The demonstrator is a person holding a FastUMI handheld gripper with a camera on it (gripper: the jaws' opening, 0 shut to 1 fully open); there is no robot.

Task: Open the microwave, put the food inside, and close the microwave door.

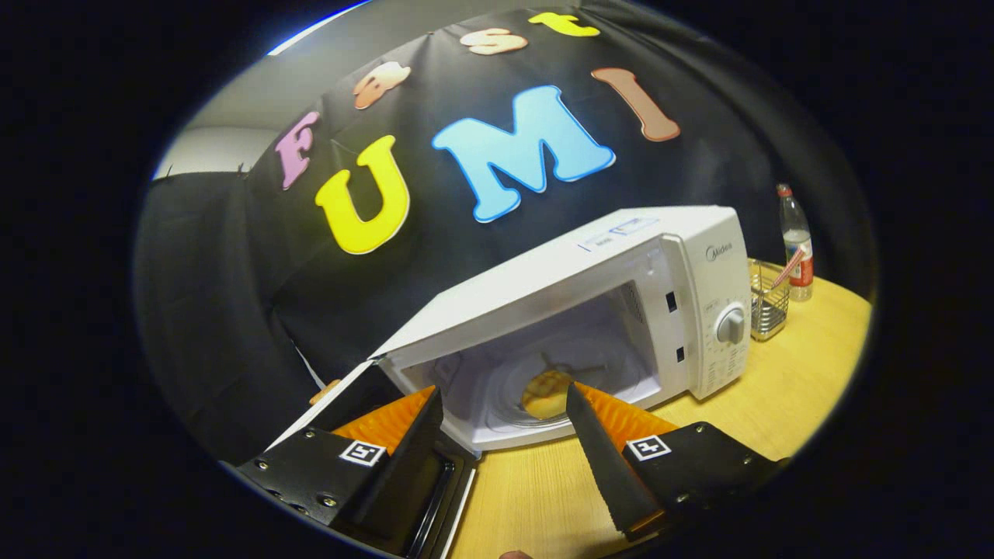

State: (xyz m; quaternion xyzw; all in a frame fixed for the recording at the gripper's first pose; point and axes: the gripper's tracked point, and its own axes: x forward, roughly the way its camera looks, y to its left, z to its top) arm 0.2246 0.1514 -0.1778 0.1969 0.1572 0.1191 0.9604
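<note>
A white microwave (590,264) stands on the wooden table (792,388), its cavity facing me. Its door (353,396) hangs wide open to the left, partly behind my left finger. Inside, a yellowish piece of food (546,392) lies on the glass turntable (497,411). My gripper (503,390) is open just in front of the cavity mouth, fingers spread apart with nothing between them. The food sits beyond the fingertips, close to the right one.
The microwave's control panel with a round knob (731,324) is on its right side. To the right of the microwave stand a wire basket (767,307) and a plastic bottle (797,244) with a red label. The black cloth wall runs behind.
</note>
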